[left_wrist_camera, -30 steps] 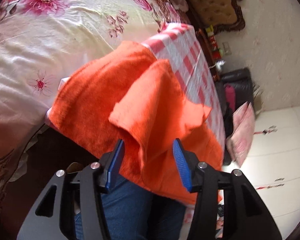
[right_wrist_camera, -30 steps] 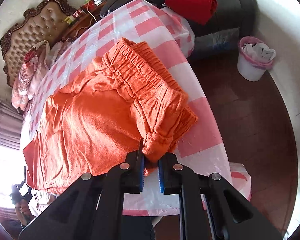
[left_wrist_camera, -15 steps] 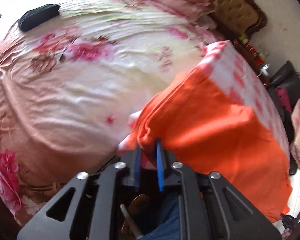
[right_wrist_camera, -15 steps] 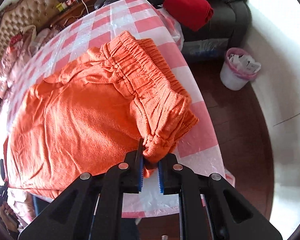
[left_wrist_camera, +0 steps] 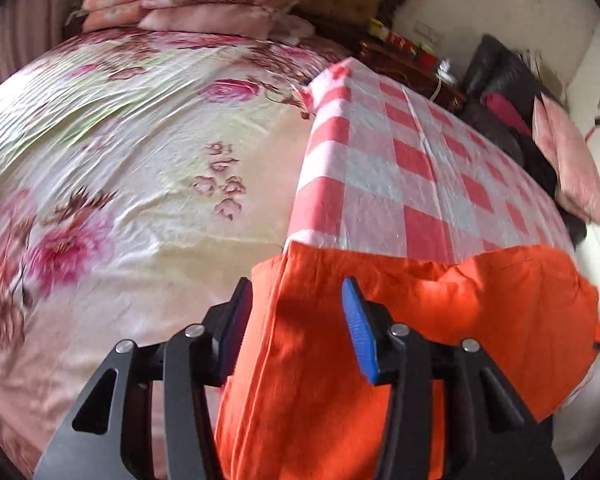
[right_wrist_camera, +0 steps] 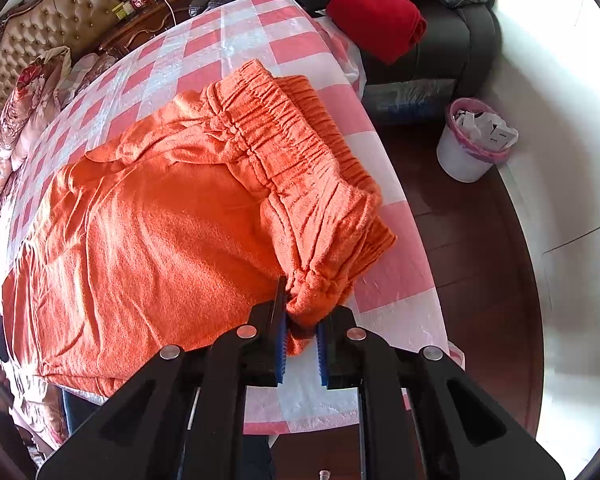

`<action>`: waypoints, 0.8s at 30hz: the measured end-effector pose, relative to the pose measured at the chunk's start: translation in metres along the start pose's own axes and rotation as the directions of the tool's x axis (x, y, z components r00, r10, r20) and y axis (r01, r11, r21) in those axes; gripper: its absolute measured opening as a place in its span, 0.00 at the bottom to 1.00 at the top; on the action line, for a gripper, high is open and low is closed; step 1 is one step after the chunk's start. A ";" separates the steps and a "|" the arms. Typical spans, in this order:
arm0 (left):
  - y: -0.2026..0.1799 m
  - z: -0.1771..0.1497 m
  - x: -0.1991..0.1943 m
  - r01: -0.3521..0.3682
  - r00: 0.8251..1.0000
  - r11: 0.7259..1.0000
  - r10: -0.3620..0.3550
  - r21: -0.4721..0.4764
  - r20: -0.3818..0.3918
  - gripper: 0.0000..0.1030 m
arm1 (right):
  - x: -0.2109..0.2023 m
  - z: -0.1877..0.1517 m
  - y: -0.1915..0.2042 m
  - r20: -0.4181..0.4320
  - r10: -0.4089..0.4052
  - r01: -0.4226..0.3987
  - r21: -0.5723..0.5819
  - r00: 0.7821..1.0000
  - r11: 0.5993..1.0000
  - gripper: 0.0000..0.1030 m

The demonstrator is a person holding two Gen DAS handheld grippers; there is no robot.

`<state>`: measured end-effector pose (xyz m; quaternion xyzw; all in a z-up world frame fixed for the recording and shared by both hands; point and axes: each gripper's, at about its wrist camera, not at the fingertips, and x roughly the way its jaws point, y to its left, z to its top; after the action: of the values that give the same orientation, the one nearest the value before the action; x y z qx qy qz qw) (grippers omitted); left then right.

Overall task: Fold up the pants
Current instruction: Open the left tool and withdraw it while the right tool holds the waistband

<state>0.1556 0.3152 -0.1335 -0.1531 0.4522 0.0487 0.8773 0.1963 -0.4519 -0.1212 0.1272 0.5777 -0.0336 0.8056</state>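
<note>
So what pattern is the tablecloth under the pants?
Pink and white checks on the tablecloth; the right wrist view shows it best, beyond the orange pants.

Far half of my worktop (right_wrist_camera: 236, 36) lies bare, free passage. Orange pants (right_wrist_camera: 160, 220) cover the near half, overhanging the near edge. Bed (left_wrist_camera: 132, 168) crowds the left edge; sofa (right_wrist_camera: 460, 36) and bin (right_wrist_camera: 472, 148) stand beyond the right edge.
</note>
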 end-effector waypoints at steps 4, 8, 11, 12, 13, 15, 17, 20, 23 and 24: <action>-0.005 0.013 0.018 -0.009 0.999 0.997 0.012 0.073 -0.037 0.10 | 0.001 0.001 0.002 -0.006 -0.014 0.014 0.000 1.000 1.000 0.12; -0.010 0.022 -0.006 -0.084 0.996 0.993 0.081 0.083 0.040 0.08 | 0.000 0.001 0.005 -0.011 -0.034 0.034 -0.006 0.999 0.999 0.12; 0.010 0.025 -0.010 -0.098 0.994 0.995 0.098 -0.006 0.050 0.08 | 0.000 0.000 0.011 -0.002 -0.073 0.073 -0.028 0.997 0.997 0.12; 0.016 0.024 0.000 -0.110 0.994 0.994 0.110 -0.012 0.022 0.08 | 0.000 0.000 0.014 0.001 -0.086 0.086 -0.037 0.996 0.996 0.12; 0.017 0.022 0.007 -0.118 0.993 0.993 0.119 -0.015 0.006 0.08 | 0.000 0.000 0.017 0.002 -0.093 0.093 -0.047 0.996 0.995 0.12; 0.018 0.019 0.018 -0.123 0.992 0.992 0.123 -0.023 -0.010 0.08 | 0.000 -0.001 0.022 0.006 -0.108 0.108 -0.068 0.994 0.992 0.12; 0.016 0.015 0.022 -0.137 0.991 0.990 0.137 -0.028 -0.011 0.10 | -0.001 -0.003 0.025 0.015 -0.126 0.127 -0.081 0.992 0.989 0.12; 0.014 0.014 0.022 -0.166 0.986 0.985 0.165 -0.038 -0.017 0.19 | -0.003 -0.008 0.026 0.022 -0.125 0.126 -0.081 0.992 0.989 0.13; 0.008 0.019 0.003 -0.243 0.969 0.969 0.245 -0.052 0.040 0.29 | -0.009 -0.011 0.024 0.035 -0.110 0.112 -0.076 0.993 0.991 0.13; 0.003 0.021 -0.008 -0.238 0.968 0.970 0.241 -0.056 0.071 0.29 | -0.010 -0.012 0.023 0.037 -0.101 0.104 -0.068 0.994 0.992 0.13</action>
<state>0.1665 0.3246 -0.1167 -0.1158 0.4319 0.1707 0.8780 0.1862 -0.4282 -0.1114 0.0686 0.5708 -0.0569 0.8163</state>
